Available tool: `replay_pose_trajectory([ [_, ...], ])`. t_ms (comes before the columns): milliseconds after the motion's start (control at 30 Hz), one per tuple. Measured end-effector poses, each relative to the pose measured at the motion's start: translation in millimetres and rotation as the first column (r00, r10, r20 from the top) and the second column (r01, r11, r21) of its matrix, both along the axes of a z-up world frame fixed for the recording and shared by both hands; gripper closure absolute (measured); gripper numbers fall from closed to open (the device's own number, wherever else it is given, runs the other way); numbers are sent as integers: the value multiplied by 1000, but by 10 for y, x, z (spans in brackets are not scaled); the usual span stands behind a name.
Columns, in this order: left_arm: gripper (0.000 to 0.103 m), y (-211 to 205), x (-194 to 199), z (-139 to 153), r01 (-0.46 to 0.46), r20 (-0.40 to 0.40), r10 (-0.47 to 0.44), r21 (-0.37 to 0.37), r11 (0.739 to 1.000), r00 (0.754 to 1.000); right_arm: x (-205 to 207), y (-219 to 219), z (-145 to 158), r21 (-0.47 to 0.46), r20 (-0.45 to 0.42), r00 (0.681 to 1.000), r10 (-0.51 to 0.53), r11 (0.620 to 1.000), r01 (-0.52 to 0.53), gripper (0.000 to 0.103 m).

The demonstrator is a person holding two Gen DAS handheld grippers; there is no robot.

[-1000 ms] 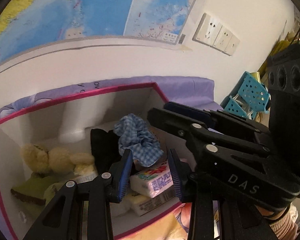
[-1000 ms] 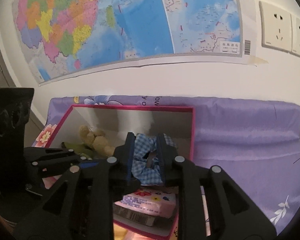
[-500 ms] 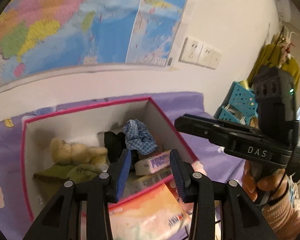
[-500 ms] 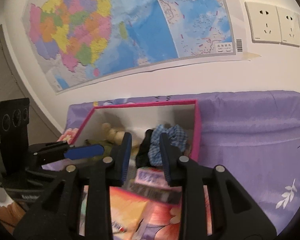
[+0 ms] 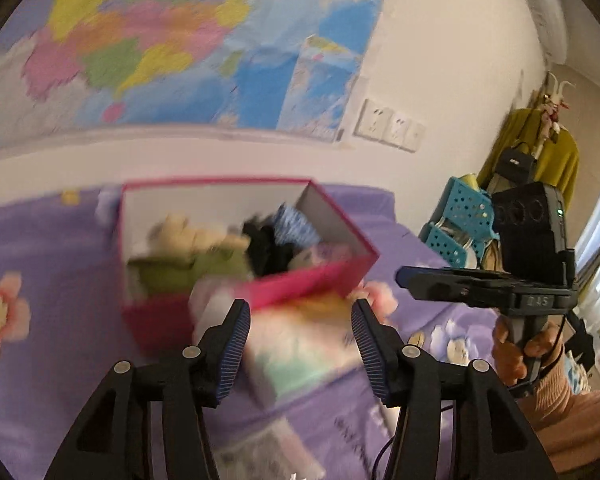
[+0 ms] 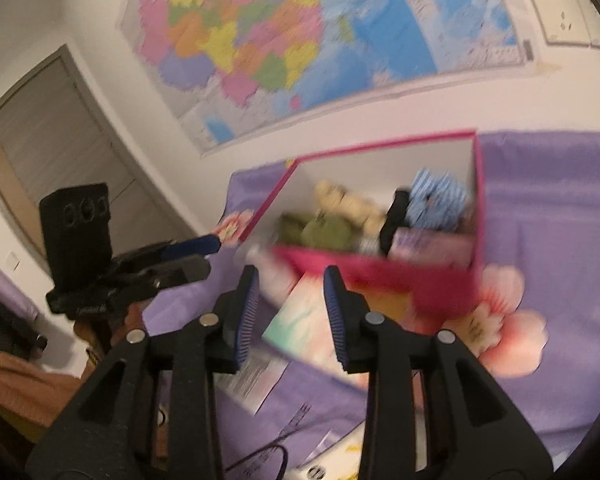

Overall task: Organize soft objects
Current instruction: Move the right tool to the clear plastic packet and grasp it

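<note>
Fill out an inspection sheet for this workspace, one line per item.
Surface: purple floral bedsheet, wrinkled.
Job's things: pink box holding a beige plush, green plush, black cloth, blue checked scrunchie and a packet.
Clutter: pastel packets lying in front of the box, blurred.
Grippers: left gripper and right gripper both open, jaws just been opening, nothing gripped.
Cables: thin black cable on the sheet.
Surroundings: wall map, sockets, teal baskets, door.
</note>
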State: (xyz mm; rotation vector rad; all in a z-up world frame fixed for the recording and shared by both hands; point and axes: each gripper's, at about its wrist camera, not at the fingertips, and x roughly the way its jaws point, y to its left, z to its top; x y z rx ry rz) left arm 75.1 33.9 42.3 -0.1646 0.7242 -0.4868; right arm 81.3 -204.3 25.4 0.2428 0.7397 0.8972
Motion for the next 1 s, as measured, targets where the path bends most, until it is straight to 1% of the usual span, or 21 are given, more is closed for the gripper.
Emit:
replay_pose_trajectory([
  [100,48,81,-115,-298,-54,-71,56,29,998,996,-121,149,-190,-26,-45,997,57,998,-58,66],
  [133,48,125,-146,-422,-73,-107,76,31,997,991,-159,221,-284,-33,-71,994,80,996,-83,66],
  [233,48,231,-217,-670,-111,-181,116,35,993,977,-229,405,-518,-69,-129,985,117,990,-126,66],
  [333,48,344,-299,-830,-149,-228,158,58,987,961,-242,562,-759,-92,-193,972,133,984,-153,66],
  [500,47,433,-422,-1002,-155,-290,170,73,985,942,-215,760,-1077,-102,-279,951,135,980,-169,66],
  [567,47,445,-438,-1053,-149,-311,162,66,987,936,-207,854,-1153,-126,-286,950,126,978,-168,66],
  [633,47,425,-455,-1090,-128,-328,139,56,990,934,-194,910,-1190,-131,-287,950,127,977,-170,66],
  [700,44,373,-467,-1118,-104,-337,114,47,993,934,-163,972,-1183,-135,-267,956,124,977,-164,64],
  [767,39,310,-487,-1112,-94,-328,105,50,994,939,-142,1026,-1174,-140,-248,962,116,978,-154,61],
  [867,39,249,-480,-1117,-67,-334,69,17,998,940,-201,1047,-1165,-148,-226,968,107,979,-142,61],
  [967,39,194,-465,-1113,-58,-326,65,31,998,943,-235,1065,-1160,-148,-215,971,102,980,-136,58],
  [1000,39,194,-464,-1115,-58,-326,64,26,998,943,-241,1050,-1161,-143,-216,971,102,981,-135,58],
])
